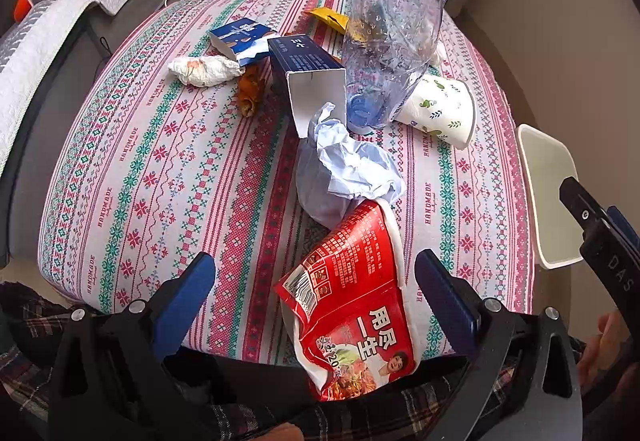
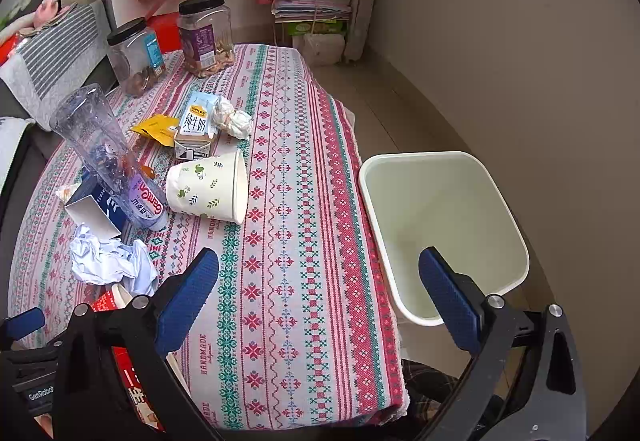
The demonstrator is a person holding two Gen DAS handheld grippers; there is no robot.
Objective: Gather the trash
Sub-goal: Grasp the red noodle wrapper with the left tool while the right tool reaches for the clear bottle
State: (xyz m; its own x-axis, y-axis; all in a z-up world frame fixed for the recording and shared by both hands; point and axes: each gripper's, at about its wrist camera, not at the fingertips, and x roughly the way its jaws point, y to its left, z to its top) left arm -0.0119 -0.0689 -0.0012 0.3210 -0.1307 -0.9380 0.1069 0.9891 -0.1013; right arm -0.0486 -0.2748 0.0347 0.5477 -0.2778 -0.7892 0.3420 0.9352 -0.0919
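The table with the pink and green patterned cloth (image 1: 160, 169) is full of trash. The white plastic bin (image 2: 444, 233) waits off its edge at three o'clock, empty. The crushed red paper noodle bowl (image 1: 352, 305) lies at six o'clock, between the wide-apart fingers of the left gripper (image 1: 316, 301). Squeeze it gently around the middle. The right gripper (image 2: 320, 293) is wide apart too, holding nothing.

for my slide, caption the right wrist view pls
Open right gripper above the patterned tablecloth, empty white bin beside the table, tipped paper cup among trash.
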